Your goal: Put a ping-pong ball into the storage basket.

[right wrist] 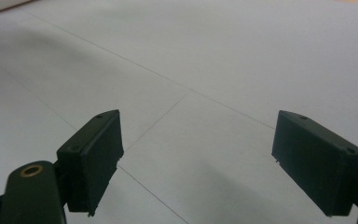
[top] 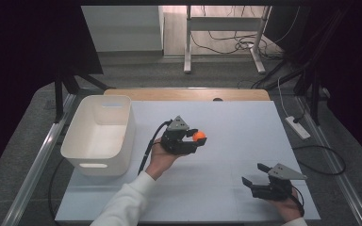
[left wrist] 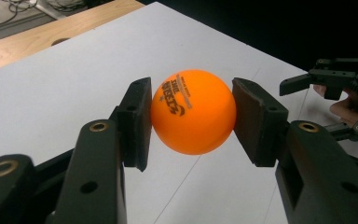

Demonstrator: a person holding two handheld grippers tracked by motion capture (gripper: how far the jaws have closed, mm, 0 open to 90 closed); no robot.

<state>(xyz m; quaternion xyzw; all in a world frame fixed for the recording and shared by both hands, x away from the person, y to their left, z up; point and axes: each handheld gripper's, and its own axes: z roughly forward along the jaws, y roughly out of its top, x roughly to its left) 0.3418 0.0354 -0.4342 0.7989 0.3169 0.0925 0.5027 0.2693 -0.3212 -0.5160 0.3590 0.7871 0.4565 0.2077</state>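
L tongs [left wrist: 193, 112] grip smooth round orange ball [left wrist: 193, 112], right of white plastic bin [top: 99, 136]; R tongs [right wrist: 198, 163] gape, w/ nothing between.

thing: orange ball [left wrist: 193, 112] | look: smooth, round, matte, dark printed lettering on its upper left face | state: clamped between the two pads of the left gripper [left wrist: 193, 119], one pad pressing each side | pose: lifted off the white table, at the gripper's tips
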